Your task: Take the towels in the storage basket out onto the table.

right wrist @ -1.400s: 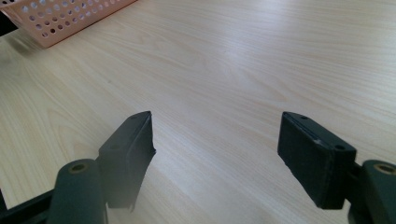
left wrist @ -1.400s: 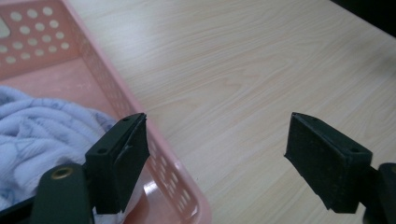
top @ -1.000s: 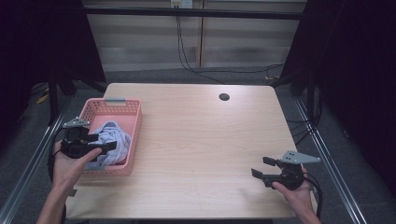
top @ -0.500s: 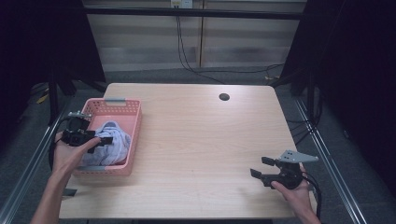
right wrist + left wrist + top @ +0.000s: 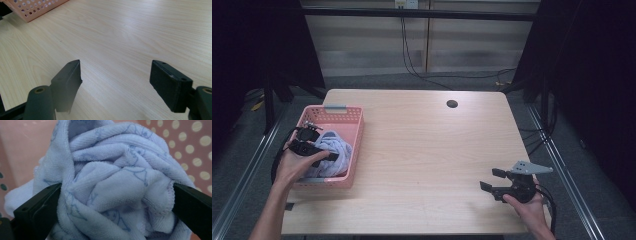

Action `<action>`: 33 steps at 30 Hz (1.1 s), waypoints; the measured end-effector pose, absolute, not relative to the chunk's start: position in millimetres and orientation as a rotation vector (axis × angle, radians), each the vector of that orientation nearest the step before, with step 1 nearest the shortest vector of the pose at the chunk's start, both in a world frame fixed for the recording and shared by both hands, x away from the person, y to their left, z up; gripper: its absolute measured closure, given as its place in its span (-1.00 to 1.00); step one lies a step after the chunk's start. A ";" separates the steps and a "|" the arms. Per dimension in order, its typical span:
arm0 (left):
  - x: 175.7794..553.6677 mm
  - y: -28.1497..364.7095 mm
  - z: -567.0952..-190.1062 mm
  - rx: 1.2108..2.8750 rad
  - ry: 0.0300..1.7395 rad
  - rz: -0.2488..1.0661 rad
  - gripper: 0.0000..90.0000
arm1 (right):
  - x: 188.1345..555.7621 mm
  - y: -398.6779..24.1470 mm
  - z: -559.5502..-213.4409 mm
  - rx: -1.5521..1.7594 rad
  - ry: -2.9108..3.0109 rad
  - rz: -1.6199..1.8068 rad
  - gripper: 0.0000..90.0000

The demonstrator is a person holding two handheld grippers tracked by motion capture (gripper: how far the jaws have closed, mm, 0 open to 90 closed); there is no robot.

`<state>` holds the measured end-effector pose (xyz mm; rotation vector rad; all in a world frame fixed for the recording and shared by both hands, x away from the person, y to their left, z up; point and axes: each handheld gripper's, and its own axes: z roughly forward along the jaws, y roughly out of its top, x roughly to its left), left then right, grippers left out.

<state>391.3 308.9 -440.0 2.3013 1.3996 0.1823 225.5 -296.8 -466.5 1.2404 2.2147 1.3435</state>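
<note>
The towel [image 5: 333, 150], a pale blue bundle with a faint printed pattern, lies crumpled in the pink basket [image 5: 352, 150] at the left edge of the table [image 5: 422, 150]. The left gripper [image 5: 328, 156] reaches into the basket from the person's side, its jaws spread wide to either side of the bundle. In the left gripper view the towel [image 5: 117, 185] bulges up between the two black jaws, one at each flank of the cloth; the jaws have just been opening, and the folds brush their inner faces without being squeezed, so the cloth sits loose between them rather than gripped. Behind the towel the basket's perforated wall [image 5: 190, 147] shows. The right gripper [image 5: 491, 180] is held low over the near right part of the table, well apart from the basket, jaws wide open with nothing between them; its own view looks across bare wood [image 5: 125, 37] toward a corner of the basket [image 5: 35, 8].
</note>
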 end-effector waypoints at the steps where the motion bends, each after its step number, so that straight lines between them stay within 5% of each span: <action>1: 393.3 310.2 -440.7 2.302 1.398 0.170 -1.00 | 225.6 -296.5 -466.5 1.246 2.212 1.346 -0.44; 18: 412.2 291.3 -457.5 2.477 1.480 0.104 -1.00 | 225.3 -296.2 -465.8 1.228 2.232 1.366 -0.44; 28: 412.3 293.0 -452.5 2.467 1.502 0.165 -0.45 | 224.0 -296.4 -465.2 1.215 2.242 1.380 -0.44; 33: 411.0 294.9 -447.2 2.489 1.444 0.177 -0.03 | 226.3 -295.7 -465.1 1.223 2.236 1.378 -0.45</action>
